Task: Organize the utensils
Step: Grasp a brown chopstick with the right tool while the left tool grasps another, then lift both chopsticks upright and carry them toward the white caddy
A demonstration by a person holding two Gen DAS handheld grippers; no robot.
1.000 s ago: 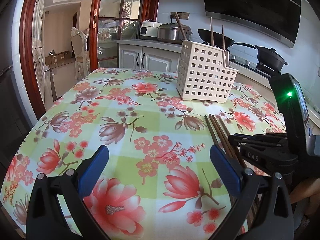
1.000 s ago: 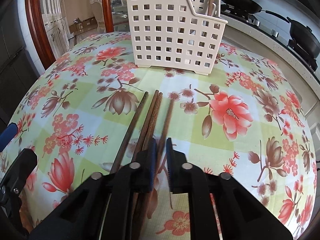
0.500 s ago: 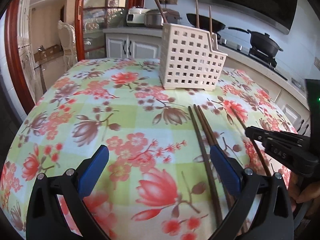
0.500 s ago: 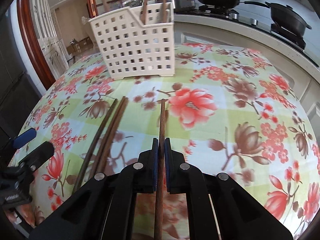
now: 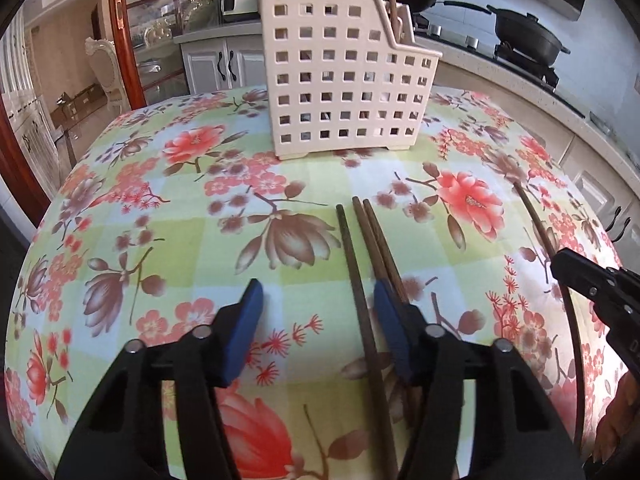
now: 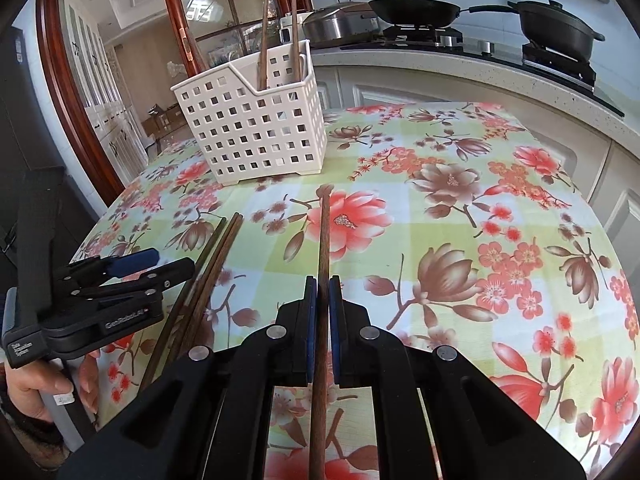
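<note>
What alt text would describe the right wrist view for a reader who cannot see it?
The right gripper is shut on a wooden chopstick that points toward a white perforated basket on a floral tablecloth. Three more chopsticks lie to its left, beside the open left gripper.

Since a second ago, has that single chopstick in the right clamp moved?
Yes. The chopstick in the right gripper swung right, away from the three chopsticks lying on the tablecloth.
</note>
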